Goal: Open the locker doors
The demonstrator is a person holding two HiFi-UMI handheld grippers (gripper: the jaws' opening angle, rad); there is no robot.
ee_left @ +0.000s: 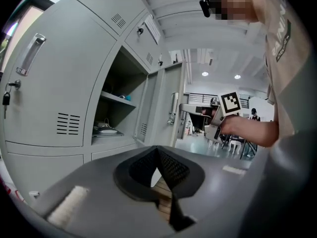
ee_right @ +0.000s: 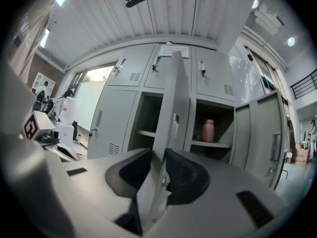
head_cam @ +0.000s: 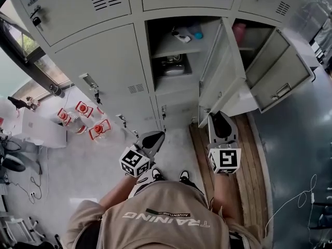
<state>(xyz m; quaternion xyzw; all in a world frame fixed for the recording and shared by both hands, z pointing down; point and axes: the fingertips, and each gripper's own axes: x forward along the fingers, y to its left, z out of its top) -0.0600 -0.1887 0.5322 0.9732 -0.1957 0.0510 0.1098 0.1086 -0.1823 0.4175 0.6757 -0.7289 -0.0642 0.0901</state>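
The grey lockers (head_cam: 104, 61) fill the upper head view. The middle locker door (head_cam: 220, 71) stands swung out, edge toward me. My right gripper (head_cam: 220, 115) holds that door's lower edge; in the right gripper view the door (ee_right: 173, 98) runs straight between the two pads, which press on both faces, so my right gripper (ee_right: 158, 155) is shut on it. My left gripper (head_cam: 155, 136) hangs low in front of the closed left lockers, apart from any door. In its own view the left gripper (ee_left: 157, 150) has its tips touching, with nothing held.
The right locker door (head_cam: 275, 71) is wide open, with a pink bottle (head_cam: 239, 32) on the shelf behind it. The middle compartment (head_cam: 176, 45) holds small items. A wooden pallet (head_cam: 254, 154) lies under the right side. Red-capped jugs (head_cam: 83, 118) stand at the left.
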